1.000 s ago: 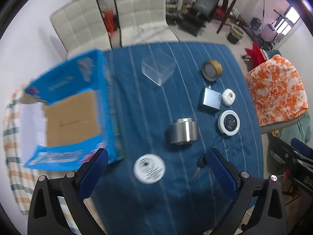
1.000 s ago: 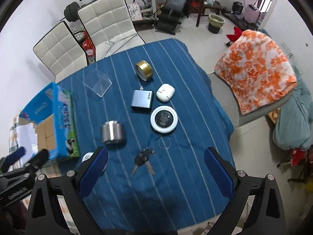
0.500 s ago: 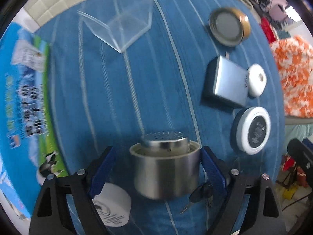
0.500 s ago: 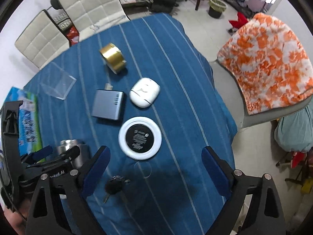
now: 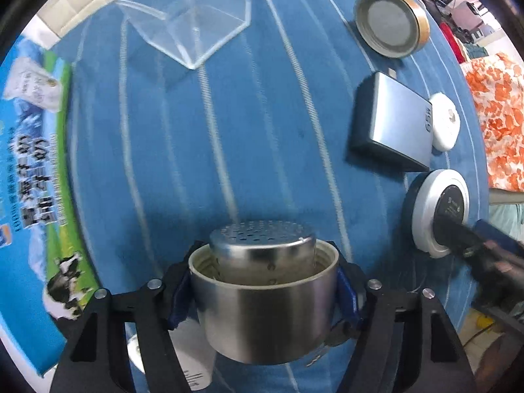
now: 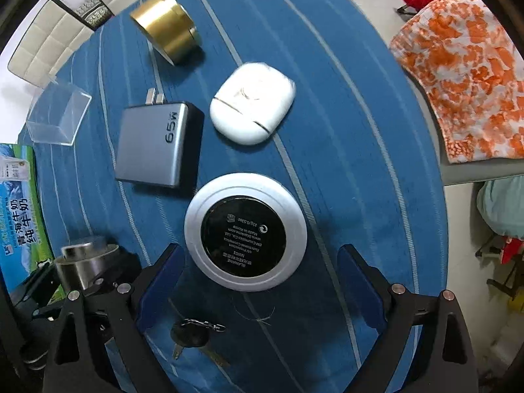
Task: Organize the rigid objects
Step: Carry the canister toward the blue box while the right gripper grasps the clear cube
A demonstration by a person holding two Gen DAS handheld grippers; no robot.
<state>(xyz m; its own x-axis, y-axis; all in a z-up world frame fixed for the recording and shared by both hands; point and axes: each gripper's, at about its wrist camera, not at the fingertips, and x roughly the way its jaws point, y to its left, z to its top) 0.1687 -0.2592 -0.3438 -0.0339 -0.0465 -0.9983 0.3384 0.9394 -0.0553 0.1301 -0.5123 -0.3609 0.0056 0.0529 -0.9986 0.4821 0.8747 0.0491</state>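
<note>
My left gripper (image 5: pixel 262 291) is shut on a steel strainer cup (image 5: pixel 263 298), its blue pads pressed on both sides; the cup also shows in the right wrist view (image 6: pixel 83 267). My right gripper (image 6: pixel 258 285) is open, its fingers straddling the near edge of a white round compact with a black centre (image 6: pixel 245 235), which also shows in the left wrist view (image 5: pixel 437 211). Beyond lie a grey 65W charger (image 6: pixel 155 149), a white earbud case (image 6: pixel 252 104) and a gold tin (image 6: pixel 167 28). A key bunch (image 6: pixel 193 335) lies between my right fingers.
A blue milk carton box (image 5: pixel 29 177) lies along the table's left side. A clear plastic box (image 5: pixel 193 29) stands at the far left. A white round container (image 5: pixel 190 360) sits under my left gripper. An orange-patterned cushion (image 6: pixel 465 75) lies beyond the table's right edge.
My left gripper moved in on the steel cup and closed on it. My right gripper moved down and forward over the white compact, still open.
</note>
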